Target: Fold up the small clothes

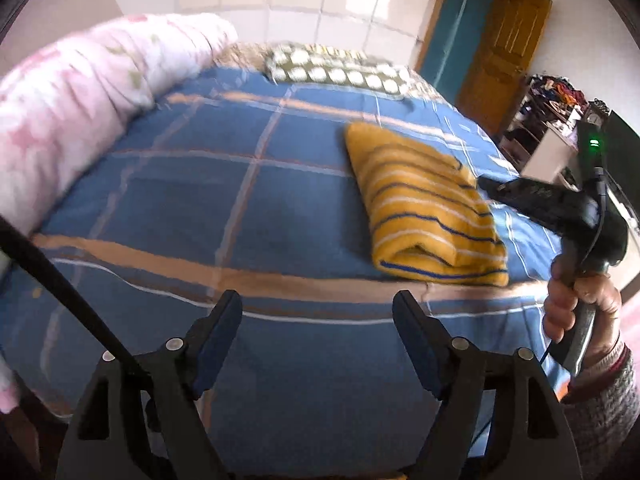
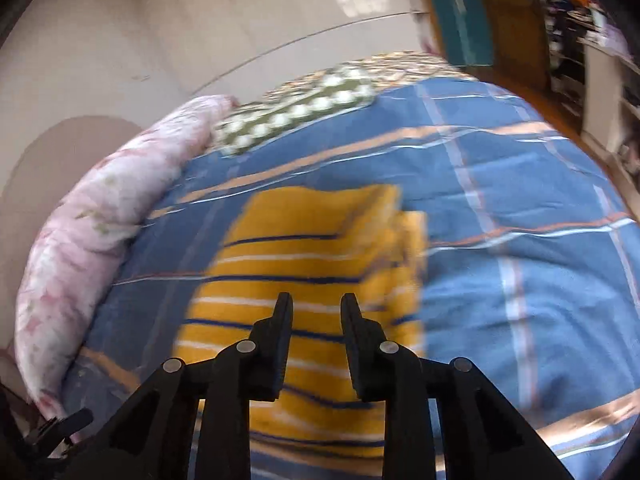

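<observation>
A yellow garment with blue and white stripes [image 1: 424, 204] lies folded in a thick rectangle on the blue plaid bed cover [image 1: 224, 184]. My left gripper [image 1: 318, 304] is open wide and empty, above the cover, short of the garment and to its left. My right gripper [image 2: 316, 304] hovers above the near part of the same garment [image 2: 304, 248], jaws a narrow gap apart with nothing between them. In the left wrist view the right gripper's body and the hand holding it [image 1: 580, 240] sit at the garment's right side.
A rolled pink floral quilt [image 1: 80, 112] runs along the left side of the bed. A green and white patterned pillow [image 1: 336, 68] lies at the far end. A wooden door [image 1: 504, 52] and cluttered shelves [image 1: 552, 116] stand at the right.
</observation>
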### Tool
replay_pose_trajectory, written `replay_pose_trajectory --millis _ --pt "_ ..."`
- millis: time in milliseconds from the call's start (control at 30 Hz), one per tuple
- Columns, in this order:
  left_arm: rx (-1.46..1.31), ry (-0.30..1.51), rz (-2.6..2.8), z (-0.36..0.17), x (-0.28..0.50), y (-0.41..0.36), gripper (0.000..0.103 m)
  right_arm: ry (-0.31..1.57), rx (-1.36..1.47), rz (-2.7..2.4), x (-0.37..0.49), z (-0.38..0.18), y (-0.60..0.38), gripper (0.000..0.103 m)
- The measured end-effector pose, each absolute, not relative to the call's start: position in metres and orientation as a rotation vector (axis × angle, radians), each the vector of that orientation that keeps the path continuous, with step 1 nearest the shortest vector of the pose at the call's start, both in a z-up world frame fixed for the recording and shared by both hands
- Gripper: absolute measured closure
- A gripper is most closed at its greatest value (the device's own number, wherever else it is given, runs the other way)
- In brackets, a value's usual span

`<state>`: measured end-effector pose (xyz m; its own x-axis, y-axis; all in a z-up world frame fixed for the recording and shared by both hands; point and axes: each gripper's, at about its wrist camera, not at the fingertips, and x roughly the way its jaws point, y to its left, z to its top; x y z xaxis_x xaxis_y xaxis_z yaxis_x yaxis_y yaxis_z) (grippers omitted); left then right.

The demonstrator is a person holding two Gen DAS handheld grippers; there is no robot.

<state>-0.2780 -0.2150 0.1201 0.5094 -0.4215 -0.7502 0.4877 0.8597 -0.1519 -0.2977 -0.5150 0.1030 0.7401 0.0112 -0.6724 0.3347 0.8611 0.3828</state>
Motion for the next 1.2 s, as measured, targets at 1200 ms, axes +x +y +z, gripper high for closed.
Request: replay_pose_trajectory --millis 1200 --pt "0.159 0.732 -0.474 0.133 -0.331 -0.206 0.000 0.736 0.569 -0.436 -0.405 0.067 -0.526 0.071"
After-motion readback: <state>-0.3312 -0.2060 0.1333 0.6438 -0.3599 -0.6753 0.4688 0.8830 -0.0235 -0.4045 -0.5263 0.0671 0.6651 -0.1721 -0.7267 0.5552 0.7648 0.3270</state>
